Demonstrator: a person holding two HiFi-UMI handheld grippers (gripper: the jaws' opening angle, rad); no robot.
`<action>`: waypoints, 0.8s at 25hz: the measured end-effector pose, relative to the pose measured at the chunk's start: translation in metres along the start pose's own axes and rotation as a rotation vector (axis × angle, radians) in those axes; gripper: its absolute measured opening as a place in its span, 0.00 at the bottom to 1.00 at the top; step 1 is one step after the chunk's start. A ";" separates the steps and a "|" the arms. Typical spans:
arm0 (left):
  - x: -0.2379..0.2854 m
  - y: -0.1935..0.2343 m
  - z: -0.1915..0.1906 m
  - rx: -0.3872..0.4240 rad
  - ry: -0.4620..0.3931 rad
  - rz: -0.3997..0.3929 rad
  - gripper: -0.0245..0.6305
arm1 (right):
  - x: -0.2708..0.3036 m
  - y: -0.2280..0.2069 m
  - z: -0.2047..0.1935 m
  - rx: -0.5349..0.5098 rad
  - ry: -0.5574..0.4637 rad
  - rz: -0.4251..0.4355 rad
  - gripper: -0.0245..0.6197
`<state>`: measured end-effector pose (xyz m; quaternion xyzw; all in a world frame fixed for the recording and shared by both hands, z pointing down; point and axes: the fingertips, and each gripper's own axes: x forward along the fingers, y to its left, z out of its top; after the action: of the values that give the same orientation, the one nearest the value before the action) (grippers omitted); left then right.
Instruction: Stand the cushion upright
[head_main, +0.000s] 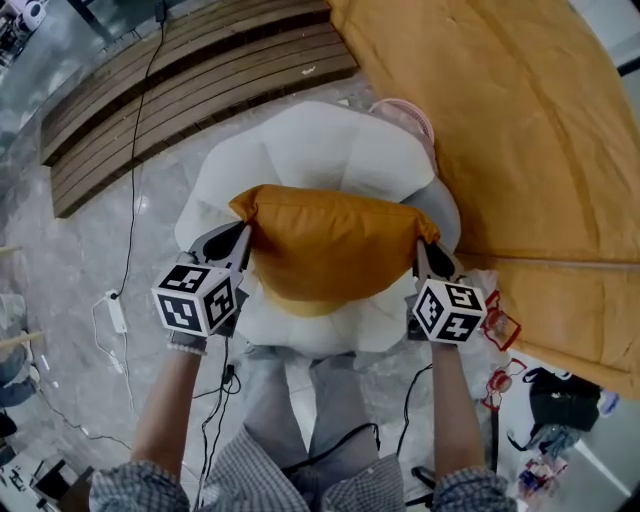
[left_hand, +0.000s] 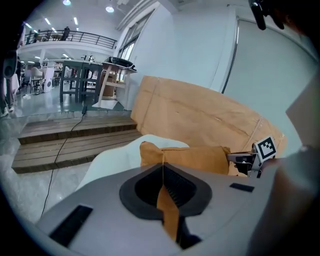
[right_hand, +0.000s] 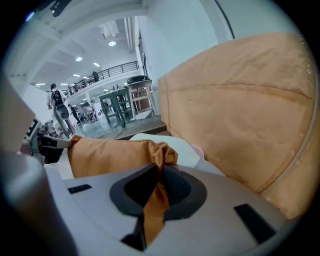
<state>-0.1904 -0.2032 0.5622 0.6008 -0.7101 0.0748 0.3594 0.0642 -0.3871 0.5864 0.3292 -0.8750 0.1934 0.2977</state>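
Head view is showing an orange cushion stretching between two grippers over a white round seat, with a large tan sofa lying to the far right. The left gripper is pinching the cushion's left corner, its jaws pressing almost together on the fabric. The right gripper is clamping the right corner likewise.

One cushion, one white chair, two grippers: left gripper and right gripper.
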 end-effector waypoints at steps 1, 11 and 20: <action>0.006 0.002 0.002 0.005 -0.003 0.001 0.06 | 0.005 -0.001 0.002 -0.011 0.000 -0.002 0.10; 0.055 0.022 0.020 0.096 0.012 0.020 0.06 | 0.055 -0.011 0.017 -0.079 0.020 0.025 0.10; 0.105 0.030 0.039 0.166 0.063 0.016 0.06 | 0.105 -0.032 0.027 -0.182 0.069 -0.007 0.10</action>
<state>-0.2356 -0.3004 0.6067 0.6200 -0.6948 0.1550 0.3299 0.0122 -0.4724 0.6384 0.2971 -0.8770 0.1232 0.3570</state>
